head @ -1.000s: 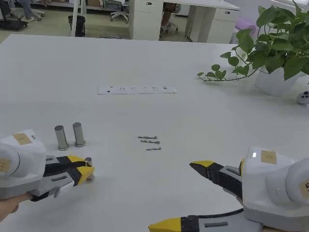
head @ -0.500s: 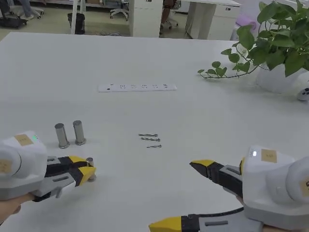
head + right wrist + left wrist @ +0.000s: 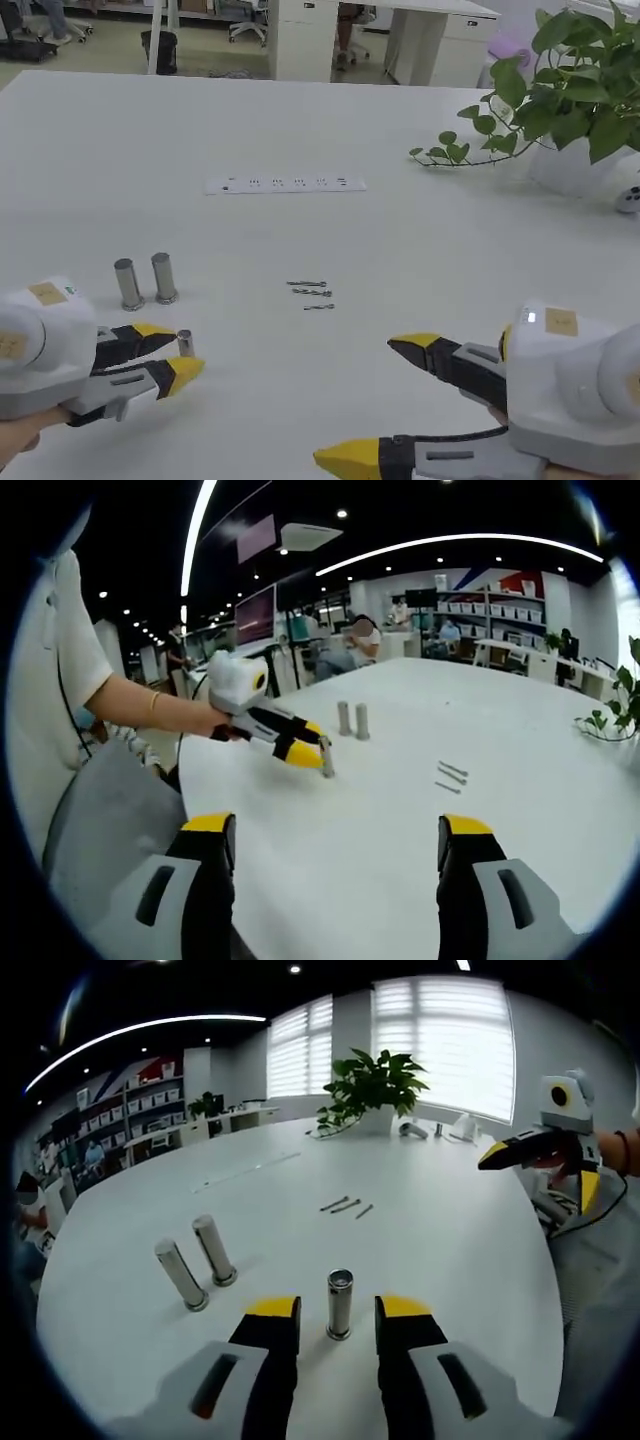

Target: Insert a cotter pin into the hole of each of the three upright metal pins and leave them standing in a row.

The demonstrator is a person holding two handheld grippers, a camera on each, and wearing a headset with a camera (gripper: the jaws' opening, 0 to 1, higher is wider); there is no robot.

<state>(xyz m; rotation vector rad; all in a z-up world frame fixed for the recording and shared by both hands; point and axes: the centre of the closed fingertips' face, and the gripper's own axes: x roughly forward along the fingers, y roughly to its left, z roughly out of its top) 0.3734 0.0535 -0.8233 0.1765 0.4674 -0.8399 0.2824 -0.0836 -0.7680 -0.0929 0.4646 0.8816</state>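
Three grey metal pins stand upright on the white table. Two of them (image 3: 126, 284) (image 3: 163, 277) are side by side at the left, also seen as the pair (image 3: 180, 1274) (image 3: 214, 1249). The third pin (image 3: 184, 343) (image 3: 339, 1304) stands in front of them, between the jaws of my left gripper (image 3: 178, 350) (image 3: 338, 1322), which is open and clear of it on both sides. Three small cotter pins (image 3: 310, 293) (image 3: 345, 1205) (image 3: 450, 775) lie loose in the table's middle. My right gripper (image 3: 360, 402) (image 3: 337, 830) hovers wide open at the lower right, holding nothing.
A white power strip (image 3: 285, 184) lies flat further back. A potted plant (image 3: 570, 90) stands at the back right, with a trailing stem (image 3: 450, 155) lying on the table. Bare tabletop (image 3: 300, 390) stretches between the grippers. Desks and chairs stand beyond the far edge.
My left gripper, earlier shut on the third pin, has opened its jaws and let it go; the pin stays upright. The right gripper has barely moved.
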